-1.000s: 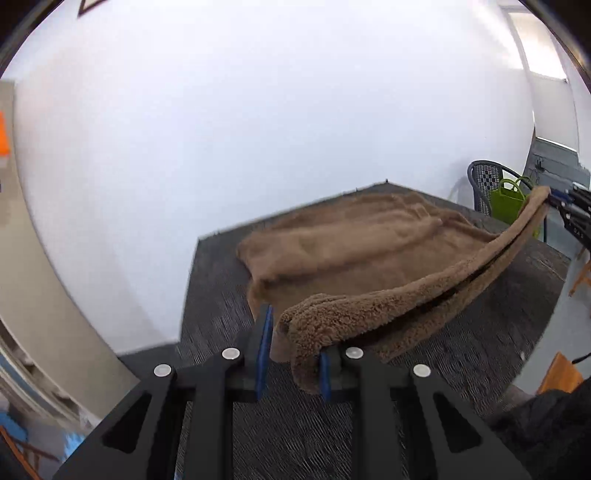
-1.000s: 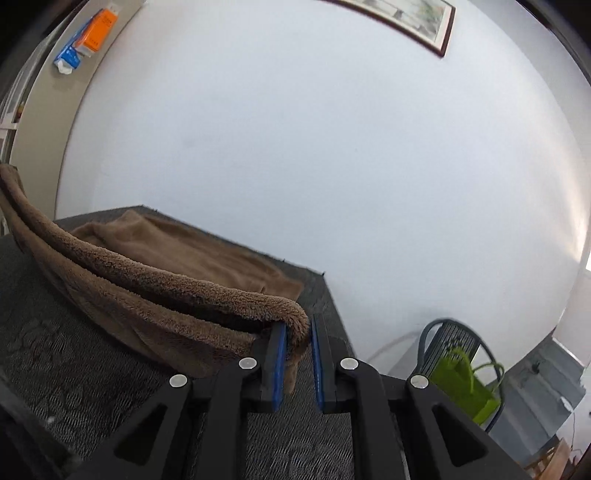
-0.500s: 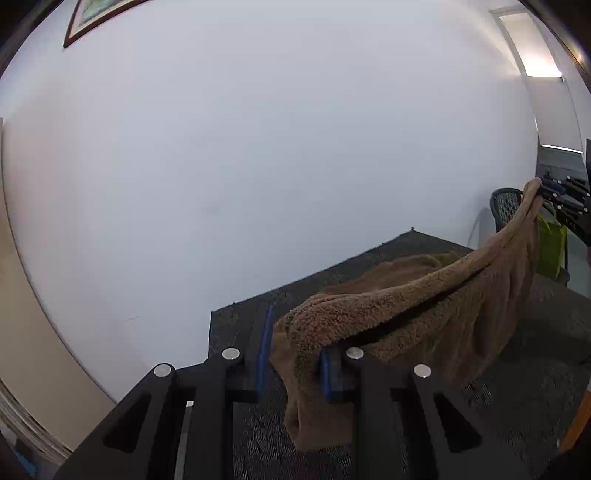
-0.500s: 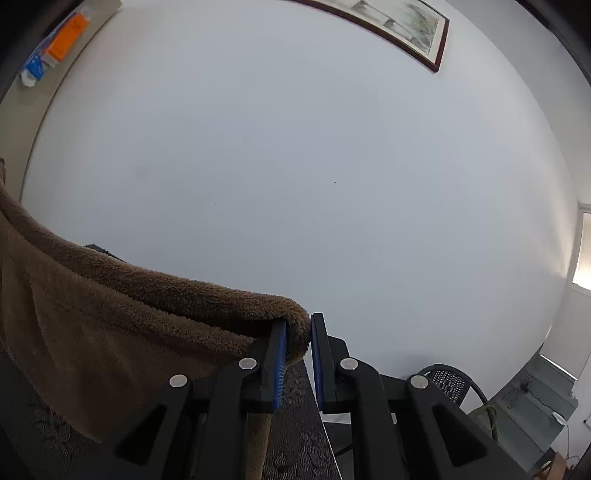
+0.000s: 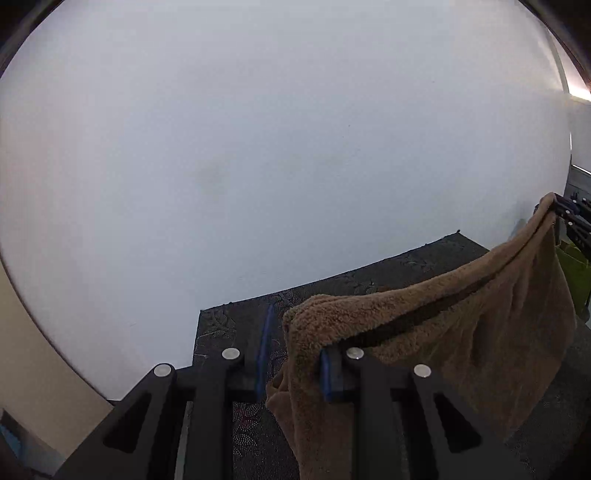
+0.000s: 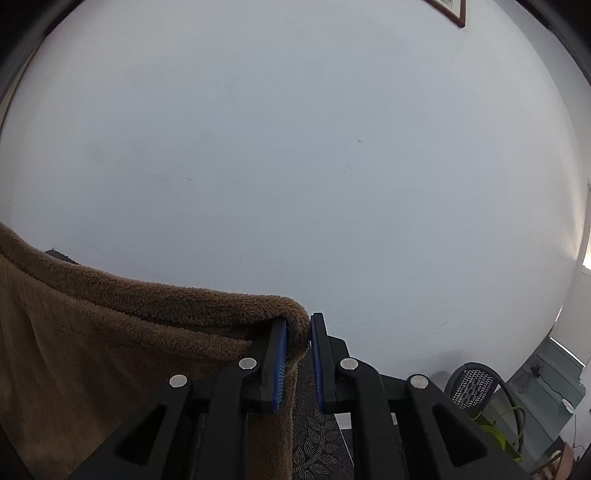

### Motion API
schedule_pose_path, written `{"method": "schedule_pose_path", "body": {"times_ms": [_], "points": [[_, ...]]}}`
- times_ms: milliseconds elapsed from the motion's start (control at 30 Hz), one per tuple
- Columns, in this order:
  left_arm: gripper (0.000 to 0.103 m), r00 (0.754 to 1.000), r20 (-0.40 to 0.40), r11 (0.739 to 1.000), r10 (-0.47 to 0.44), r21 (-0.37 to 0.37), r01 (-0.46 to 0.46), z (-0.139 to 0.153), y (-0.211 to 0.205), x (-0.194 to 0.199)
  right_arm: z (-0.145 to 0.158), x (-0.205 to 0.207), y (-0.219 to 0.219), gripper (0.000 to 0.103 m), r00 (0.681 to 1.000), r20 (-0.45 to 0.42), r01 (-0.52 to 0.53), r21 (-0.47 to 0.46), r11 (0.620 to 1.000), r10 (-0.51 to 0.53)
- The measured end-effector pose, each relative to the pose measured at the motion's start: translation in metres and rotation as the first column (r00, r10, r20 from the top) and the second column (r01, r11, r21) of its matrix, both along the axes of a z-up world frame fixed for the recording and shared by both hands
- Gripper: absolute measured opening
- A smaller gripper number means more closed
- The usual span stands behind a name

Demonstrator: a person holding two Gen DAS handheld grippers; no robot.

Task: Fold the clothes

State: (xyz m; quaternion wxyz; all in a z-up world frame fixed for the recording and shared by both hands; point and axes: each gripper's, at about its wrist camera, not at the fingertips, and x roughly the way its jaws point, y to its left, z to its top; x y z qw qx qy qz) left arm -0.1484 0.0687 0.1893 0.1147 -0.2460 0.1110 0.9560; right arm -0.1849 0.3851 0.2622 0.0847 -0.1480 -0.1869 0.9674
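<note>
A brown fleecy cloth (image 5: 443, 325) hangs stretched between my two grippers, lifted off the dark patterned table (image 5: 236, 325). My left gripper (image 5: 295, 350) is shut on one corner of the cloth, which bunches between its blue pads. My right gripper (image 6: 297, 343) is shut on the other corner (image 6: 291, 314); the cloth (image 6: 110, 350) drapes down to its left. In the left wrist view the right gripper (image 5: 569, 218) shows far right, holding the cloth's far end.
A white wall (image 5: 258, 147) fills most of both views. A black mesh chair (image 6: 476, 387) with a green bag (image 6: 506, 435) stands low right in the right wrist view. A picture frame corner (image 6: 450, 11) is at the top.
Both grippers have risen with the cloth: it lay partly on the table a second ago and now hangs free between them. Both stayed shut.
</note>
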Motion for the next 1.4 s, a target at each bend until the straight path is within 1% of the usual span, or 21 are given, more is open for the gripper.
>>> {"method": "schedule_pose_path", "body": {"times_ms": [133, 367, 600, 633, 700, 733, 767, 800, 867, 967, 1033, 1067, 1100, 1133, 1167, 1200, 1233, 1267, 1300, 1333, 1400], "points": [[0.025, 0.998, 0.059, 1.0, 0.023, -0.02, -0.022, -0.026, 0.005, -0.049, -0.025, -0.057, -0.004, 0.013, 0.998, 0.064, 0.027, 0.002, 1.0, -0.028], [0.026, 0.986, 0.159, 0.995, 0.055, -0.094, -0.041, -0.081, 0.016, -0.108, -0.077, -0.134, -0.022, 0.013, 0.976, 0.211, 0.049, 0.016, 0.999, -0.052], [0.028, 0.967, 0.237, 0.988, 0.092, -0.141, -0.059, -0.13, 0.023, -0.134, -0.106, -0.189, -0.016, 0.013, 0.942, 0.33, 0.04, 0.06, 0.997, -0.058], [0.032, 0.965, 0.244, 0.985, 0.1, -0.158, -0.062, -0.135, 0.025, -0.137, -0.111, -0.198, -0.014, 0.013, 0.934, 0.351, 0.042, 0.06, 0.997, -0.06], [0.044, 0.959, 0.258, 0.979, 0.117, -0.195, -0.067, -0.144, 0.029, -0.142, -0.121, -0.209, -0.012, 0.013, 0.918, 0.391, 0.047, 0.06, 0.997, -0.067], [0.056, 0.958, 0.257, 0.975, 0.127, -0.211, -0.073, -0.148, 0.029, -0.144, -0.125, -0.215, -0.012, 0.013, 0.912, 0.403, 0.052, 0.067, 0.996, -0.074], [0.064, 0.957, 0.255, 0.971, 0.138, -0.228, -0.08, -0.151, 0.029, -0.145, -0.128, -0.227, -0.016, 0.013, 0.905, 0.418, 0.053, 0.072, 0.996, -0.079], [0.067, 0.956, 0.252, 0.966, 0.149, -0.244, -0.087, -0.154, 0.028, -0.146, -0.13, -0.226, -0.012, 0.013, 0.901, 0.425, 0.058, 0.069, 0.996, -0.082], [0.081, 0.953, 0.252, 0.96, 0.17, -0.262, -0.102, -0.16, 0.025, -0.15, -0.136, -0.226, -0.005, 0.014, 0.893, 0.441, 0.067, 0.062, 0.996, -0.088], [0.086, 0.946, 0.27, 0.966, 0.181, -0.231, -0.119, -0.163, 0.015, -0.153, -0.14, -0.233, -0.007, 0.023, 0.872, 0.484, 0.067, 0.045, 0.997, -0.08], [0.087, 0.94, 0.284, 0.967, 0.188, -0.219, -0.128, -0.162, 0.011, -0.154, -0.145, -0.221, -0.007, 0.043, 0.871, 0.48, 0.084, 0.055, 0.995, -0.1], [0.089, 0.938, 0.29, 0.968, 0.19, -0.216, -0.13, -0.161, 0.009, -0.156, -0.148, -0.214, -0.005, 0.067, 0.873, 0.476, 0.095, 0.053, 0.994, -0.108], [0.089, 0.932, 0.305, 0.969, 0.193, -0.208, -0.133, -0.16, 0.006, -0.155, -0.144, -0.212, -0.001, 0.079, 0.875, 0.472, 0.104, 0.035, 0.994, -0.108], [0.09, 0.923, 0.338, 0.976, 0.186, -0.174, -0.133, -0.158, 0.001, -0.157, -0.14, -0.209, 0.004, 0.079, 0.876, 0.47, 0.113, 0.011, 0.994, -0.105], [0.09, 0.911, 0.373, 0.982, 0.175, -0.136, -0.133, -0.156, -0.005, -0.158, -0.134, -0.206, 0.011, 0.079, 0.874, 0.479, 0.119, -0.042, 0.992, -0.084], [0.09, 0.886, 0.443, 0.991, 0.136, -0.052, -0.126, -0.154, -0.014, -0.161, -0.129, -0.202, 0.018, 0.079, 0.871, 0.486, 0.124, -0.095, 0.988, -0.063], [0.09, 0.863, 0.497, 0.991, 0.095, 0.038, -0.131, -0.152, -0.023, -0.163, -0.123, -0.199, 0.026, 0.079, 0.869, 0.492, 0.13, -0.148, 0.98, -0.042], [0.09, 0.839, 0.542, 0.982, 0.05, 0.128, -0.141, -0.151, -0.032, -0.164, -0.117, -0.194, 0.034, 0.079, 0.87, 0.493, 0.139, -0.192, 0.971, -0.026], [0.09, 0.813, 0.583, 0.964, 0.001, 0.215, -0.156, -0.149, -0.041, -0.165, -0.112, -0.187, 0.04, 0.08, 0.873, 0.487, 0.137, -0.222, 0.965, -0.012], [0.09, 0.786, 0.617, 0.938, -0.051, 0.3, -0.174, -0.147, -0.051, -0.166, -0.107, -0.18, 0.045, 0.08, 0.877, 0.48, 0.135, -0.247, 0.96, 0.001], [0.091, 0.791, 0.609, 0.915, -0.063, 0.352, -0.198, -0.136, -0.061, -0.161, -0.095, -0.162, 0.043, 0.08, 0.892, 0.453, 0.116, -0.248, 0.962, 0.009]]}}
